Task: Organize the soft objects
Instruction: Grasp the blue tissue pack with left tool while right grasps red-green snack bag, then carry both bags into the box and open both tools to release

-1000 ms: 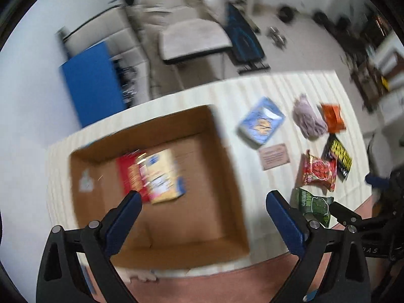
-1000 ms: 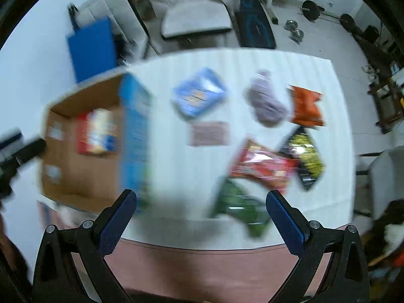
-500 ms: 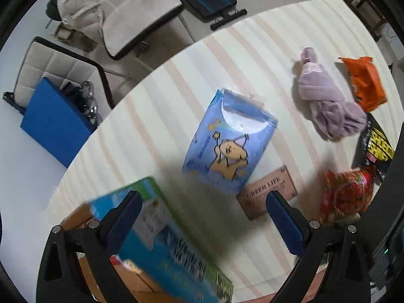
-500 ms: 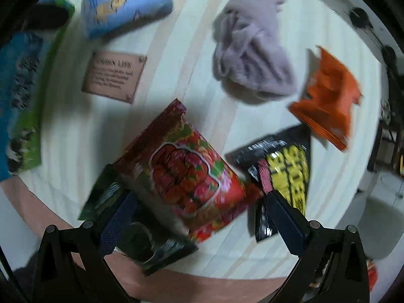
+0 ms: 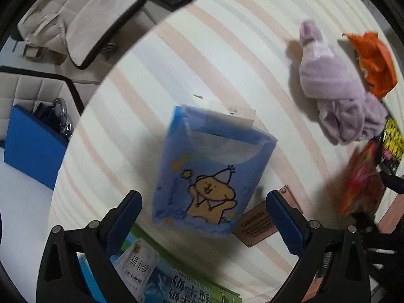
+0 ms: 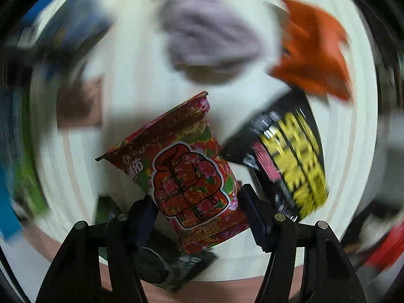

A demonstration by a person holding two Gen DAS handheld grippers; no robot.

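Note:
In the left wrist view, a blue tissue pack with a cartoon bear (image 5: 209, 176) lies on the striped tablecloth (image 5: 202, 50). My left gripper (image 5: 202, 217) is open, its fingers either side of the pack's near end. In the right wrist view, my right gripper (image 6: 198, 214) is shut on the red flowered snack bag (image 6: 186, 174), which is sharp while the background is blurred. The lilac towel (image 5: 335, 93) lies at the right and shows blurred in the right wrist view (image 6: 207, 32).
An orange bag (image 6: 315, 50), a black-and-yellow bag (image 6: 287, 161) and a dark green bag (image 6: 164, 265) lie around the red one. A brown card (image 5: 262, 222) and a green-blue box (image 5: 181, 285) sit near my left gripper. Chairs (image 5: 83, 20) stand beyond the table edge.
My left gripper has come down close over the blue tissue pack. My right gripper has dropped onto the red snack bag and closed on it; the scene behind is now blurred with motion.

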